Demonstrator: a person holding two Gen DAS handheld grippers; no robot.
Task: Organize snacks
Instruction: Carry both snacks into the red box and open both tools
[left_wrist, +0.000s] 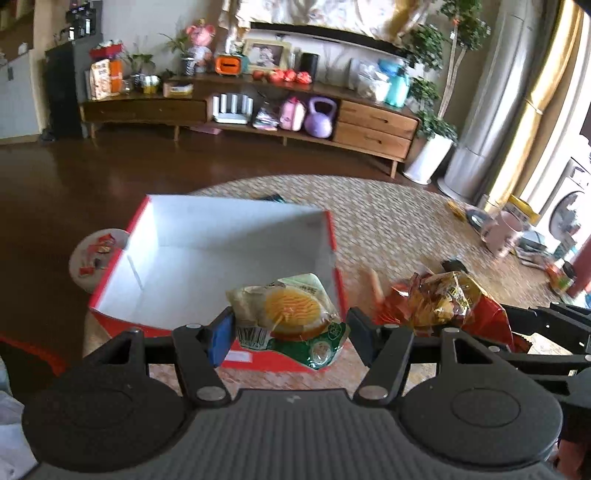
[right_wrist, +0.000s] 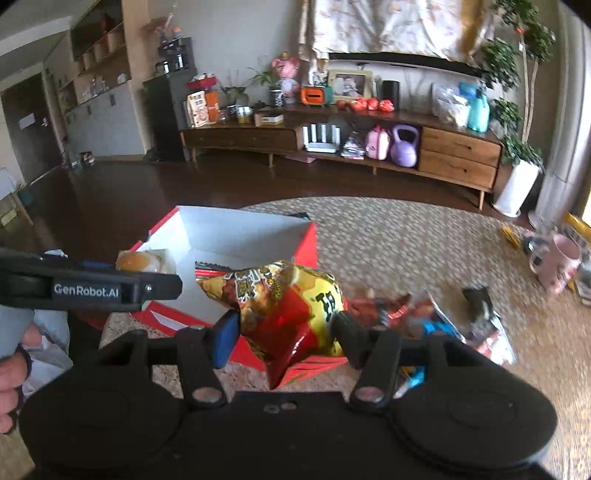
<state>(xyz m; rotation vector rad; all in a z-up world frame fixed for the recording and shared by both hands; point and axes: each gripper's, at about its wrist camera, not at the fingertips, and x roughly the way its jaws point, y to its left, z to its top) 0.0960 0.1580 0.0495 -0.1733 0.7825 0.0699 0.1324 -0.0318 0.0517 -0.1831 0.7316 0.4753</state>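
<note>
Daylight enters from the right past the curtain, washing that edge out and leaving the left side dim. The wooden floor shows a soft sheen. Fisheye bending curves the edges; the woven rug is motion-smeared.

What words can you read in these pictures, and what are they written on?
"GenRobot.AI": white letters on the side of the left gripper.
Yellow and red snack bag: big printed characters, too crumpled and blurred to read.
Green and white bun packet: a barcode and small print, too small to read.
Orange box on the cabinet: print too small.
</note>
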